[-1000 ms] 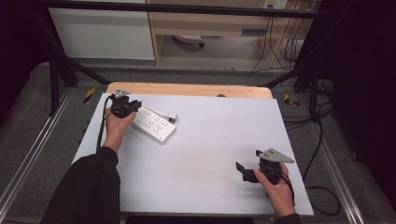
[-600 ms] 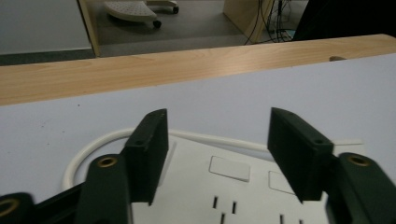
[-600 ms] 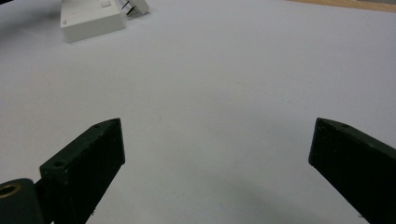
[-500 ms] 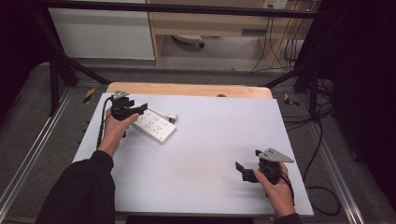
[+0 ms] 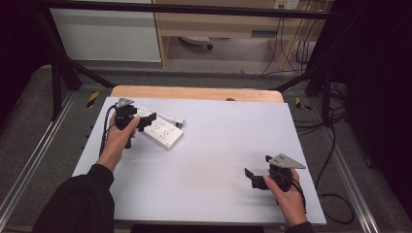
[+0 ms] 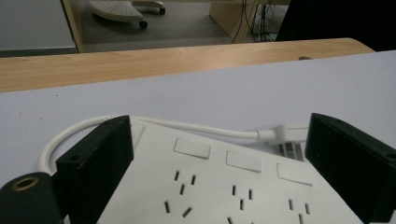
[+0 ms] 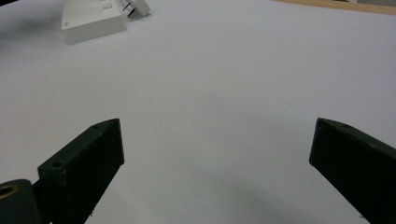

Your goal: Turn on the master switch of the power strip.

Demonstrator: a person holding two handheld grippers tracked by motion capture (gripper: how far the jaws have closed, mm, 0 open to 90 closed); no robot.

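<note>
A white power strip (image 5: pixel 160 130) lies flat toward the far left of the pale sheet (image 5: pixel 214 155) that covers the table, set aslant, with its white cord (image 6: pixel 187 125) looping round its far end to the plug (image 5: pixel 178 121) just beside it. The left gripper (image 5: pixel 145 120) sits over the strip's left end. In the left gripper view its jaws stand wide apart, one on each side of the strip's body, with no pad pressing on it; they have just been opening. The left hand (image 5: pixel 116 141) holds the gripper low and roughly level, the forearm in a dark sleeve (image 5: pixel 80 204) stretching in from the near left corner. A second ago the jaws were close together on the strip; now they are spread and the hand has drawn slightly leftward. The right gripper (image 5: pixel 256 178) rests near the front right edge, well apart from the strip, jaws spread over bare sheet, in the same place as before.
</note>
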